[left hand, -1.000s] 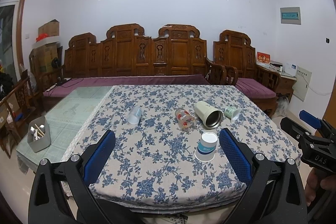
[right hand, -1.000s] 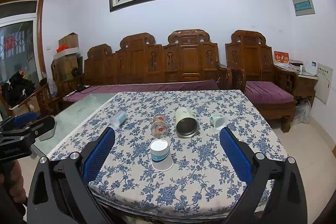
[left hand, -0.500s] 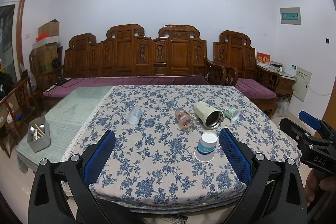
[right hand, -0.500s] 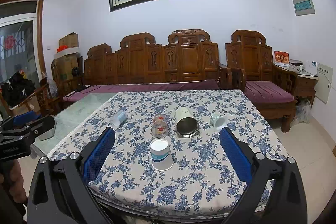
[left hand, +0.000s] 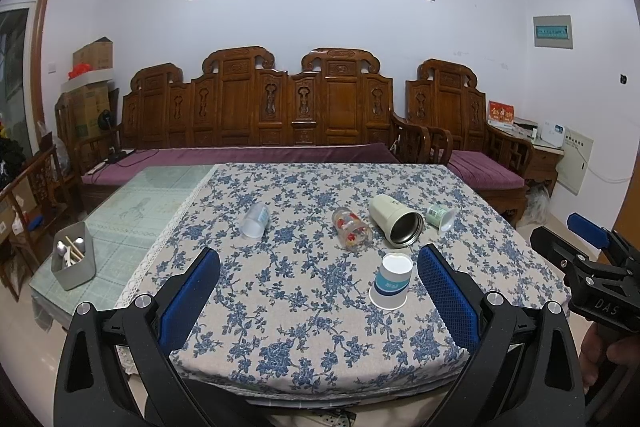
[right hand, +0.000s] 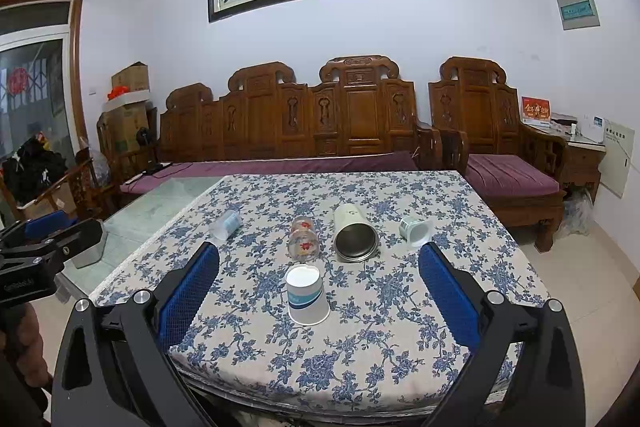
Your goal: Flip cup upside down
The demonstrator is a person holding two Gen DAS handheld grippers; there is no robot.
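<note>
A white paper cup with a blue band [left hand: 391,281] [right hand: 306,295] stands upside down on the floral tablecloth near the front. Behind it lie four cups on their sides: a clear plastic cup [left hand: 255,220] [right hand: 225,224], a glass with red flowers [left hand: 351,229] [right hand: 303,238], a cream metal tumbler [left hand: 396,220] [right hand: 353,233] and a small green cup [left hand: 441,217] [right hand: 416,229]. My left gripper [left hand: 318,289] is open and empty, held back before the table's front edge. My right gripper [right hand: 318,287] is open and empty, also held back; it also shows at the right of the left wrist view [left hand: 592,267].
The table [left hand: 304,339] has a bare green glass part at the left with a grey cutlery holder [left hand: 74,261]. A carved wooden sofa [left hand: 280,115] with purple cushions stands behind the table, an armchair [right hand: 500,155] at the right, boxes [left hand: 92,83] at the left.
</note>
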